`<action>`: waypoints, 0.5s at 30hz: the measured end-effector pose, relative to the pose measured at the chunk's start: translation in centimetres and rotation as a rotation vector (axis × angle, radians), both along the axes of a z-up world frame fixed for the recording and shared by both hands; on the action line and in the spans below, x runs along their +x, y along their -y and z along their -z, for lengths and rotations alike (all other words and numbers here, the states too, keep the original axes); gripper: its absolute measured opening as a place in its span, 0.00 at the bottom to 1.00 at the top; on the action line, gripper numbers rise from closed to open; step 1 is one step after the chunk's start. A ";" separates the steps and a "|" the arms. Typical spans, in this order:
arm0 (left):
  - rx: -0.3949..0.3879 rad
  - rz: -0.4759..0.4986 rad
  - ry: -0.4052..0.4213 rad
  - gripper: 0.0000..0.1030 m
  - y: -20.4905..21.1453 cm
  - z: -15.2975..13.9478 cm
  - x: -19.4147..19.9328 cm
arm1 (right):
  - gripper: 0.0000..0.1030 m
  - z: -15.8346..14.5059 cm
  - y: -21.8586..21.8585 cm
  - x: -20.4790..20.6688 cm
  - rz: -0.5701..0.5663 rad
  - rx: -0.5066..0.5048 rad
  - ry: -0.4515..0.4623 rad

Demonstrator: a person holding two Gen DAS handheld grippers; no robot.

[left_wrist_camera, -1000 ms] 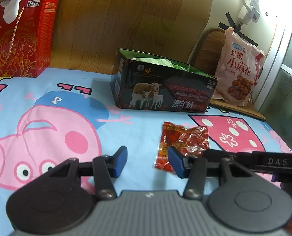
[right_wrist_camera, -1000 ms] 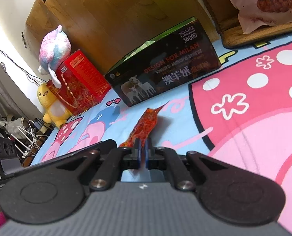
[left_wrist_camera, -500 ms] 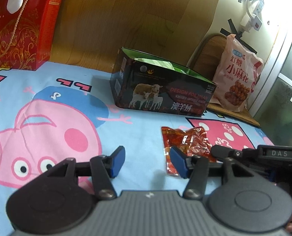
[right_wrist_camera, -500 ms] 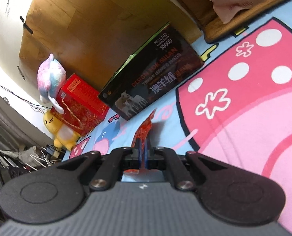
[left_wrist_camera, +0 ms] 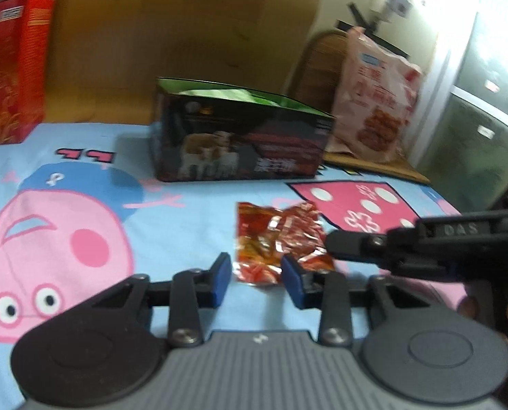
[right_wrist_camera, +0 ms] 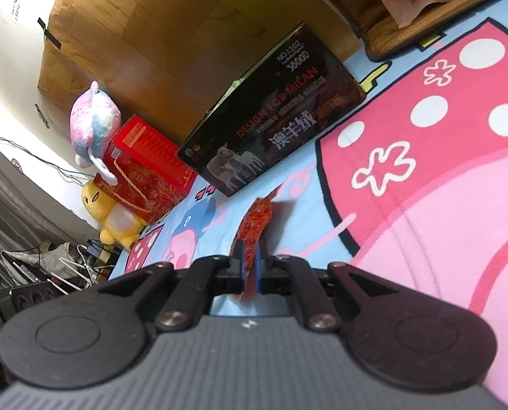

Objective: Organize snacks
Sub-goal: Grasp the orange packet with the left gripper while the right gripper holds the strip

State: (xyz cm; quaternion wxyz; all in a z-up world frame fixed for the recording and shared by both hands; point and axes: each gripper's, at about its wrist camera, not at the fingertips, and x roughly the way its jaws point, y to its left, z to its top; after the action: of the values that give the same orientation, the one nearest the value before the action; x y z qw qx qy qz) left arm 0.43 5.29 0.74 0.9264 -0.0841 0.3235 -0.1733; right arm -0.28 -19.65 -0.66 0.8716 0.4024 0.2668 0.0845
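A red foil snack packet [left_wrist_camera: 278, 239] is held edge-on by my right gripper [right_wrist_camera: 249, 263], which is shut on it; it also shows in the right wrist view [right_wrist_camera: 258, 222], lifted a little above the cartoon bedsheet. My left gripper [left_wrist_camera: 256, 278] is open and empty, its blue pads on either side of the packet's near end. The right gripper's body [left_wrist_camera: 425, 242] reaches in from the right in the left wrist view. A dark open box with sheep print [left_wrist_camera: 240, 136] stands behind the packet and also shows in the right wrist view [right_wrist_camera: 271, 119].
A large pink snack bag [left_wrist_camera: 377, 102] leans on a woven mat at the back right. A red gift box [left_wrist_camera: 11, 75] stands back left, with plush toys [right_wrist_camera: 96, 130] beside it. A wooden headboard [left_wrist_camera: 185, 27] runs behind.
My left gripper has moved forward and right toward the packet, its jaws narrower. The right gripper has tilted and raised the packet slightly.
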 end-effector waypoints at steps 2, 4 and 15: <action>0.001 0.024 0.001 0.30 0.2 0.0 0.0 | 0.17 0.0 0.0 0.2 0.009 -0.014 -0.015; -0.026 0.090 -0.005 0.30 0.3 0.0 -0.1 | 0.17 0.1 -0.2 0.9 -0.029 -0.009 -0.032; -0.235 0.047 -0.087 0.43 -3.1 0.4 0.9 | 0.09 0.3 0.9 0.0 -0.022 0.068 0.049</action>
State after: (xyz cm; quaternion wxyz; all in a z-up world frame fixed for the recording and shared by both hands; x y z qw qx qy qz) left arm 1.38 8.42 0.37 0.8910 -0.1919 0.3426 -0.2279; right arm -0.25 -20.51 -0.95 0.8628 0.4266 0.2468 0.1127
